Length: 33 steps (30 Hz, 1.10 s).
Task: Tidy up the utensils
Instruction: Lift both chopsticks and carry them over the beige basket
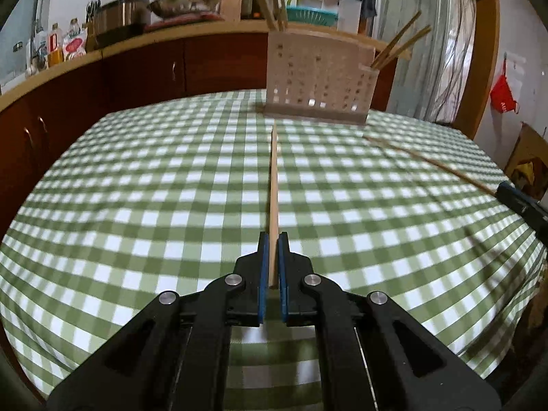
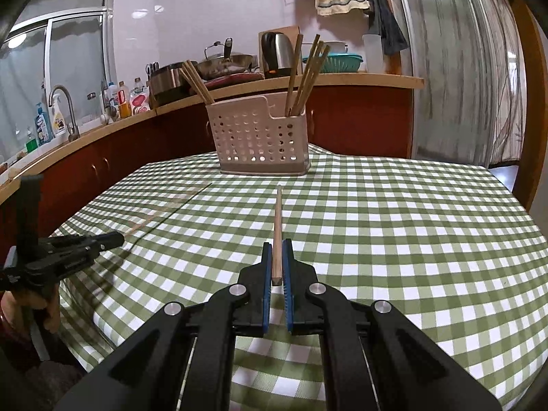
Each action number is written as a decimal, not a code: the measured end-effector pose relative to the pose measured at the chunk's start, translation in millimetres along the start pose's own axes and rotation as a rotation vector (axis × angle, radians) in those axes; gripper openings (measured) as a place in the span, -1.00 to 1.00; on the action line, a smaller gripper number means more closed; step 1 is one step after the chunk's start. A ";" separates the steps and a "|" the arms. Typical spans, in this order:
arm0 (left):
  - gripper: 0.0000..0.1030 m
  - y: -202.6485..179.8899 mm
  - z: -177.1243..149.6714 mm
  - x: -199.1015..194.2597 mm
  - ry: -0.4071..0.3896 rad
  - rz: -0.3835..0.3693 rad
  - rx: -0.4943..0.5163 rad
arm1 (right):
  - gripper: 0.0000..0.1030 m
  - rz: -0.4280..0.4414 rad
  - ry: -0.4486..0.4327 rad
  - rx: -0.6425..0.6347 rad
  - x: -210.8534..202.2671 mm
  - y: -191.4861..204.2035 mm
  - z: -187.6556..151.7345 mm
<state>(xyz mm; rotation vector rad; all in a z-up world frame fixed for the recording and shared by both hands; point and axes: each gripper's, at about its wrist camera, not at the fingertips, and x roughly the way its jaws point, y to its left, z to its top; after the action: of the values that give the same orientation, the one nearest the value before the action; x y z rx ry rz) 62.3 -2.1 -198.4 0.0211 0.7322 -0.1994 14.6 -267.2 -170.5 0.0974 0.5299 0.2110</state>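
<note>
We log two grippers, left gripper and right gripper, each clamping one wooden chopstick before one perforated plastic caddy.

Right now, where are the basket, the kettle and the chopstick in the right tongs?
Basket (image 2: 260,144): right wrist view, perforated front wall.
Kettle (image 2: 279,53): right wrist view, steel body.
Chopstick (image 2: 277,233): right wrist view, mid-shaft.

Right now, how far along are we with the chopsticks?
Done: several chopsticks already stand in the holder. In hand: the left gripper and right gripper each clamp one chopstick, aimed at the holder. Left: dropping both in; no loose ones show on the table.
</note>
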 end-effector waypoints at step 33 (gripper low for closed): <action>-0.88 -5.6 23.0 -61.4 -0.160 0.037 0.043 | -0.87 0.019 -0.115 0.007 -31.3 -0.7 33.1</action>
<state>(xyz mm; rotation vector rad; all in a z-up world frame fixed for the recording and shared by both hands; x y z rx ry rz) 31.9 0.9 -140.1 0.0593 0.5673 -0.1794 5.2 -276.1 -126.8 0.1207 0.4156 0.2204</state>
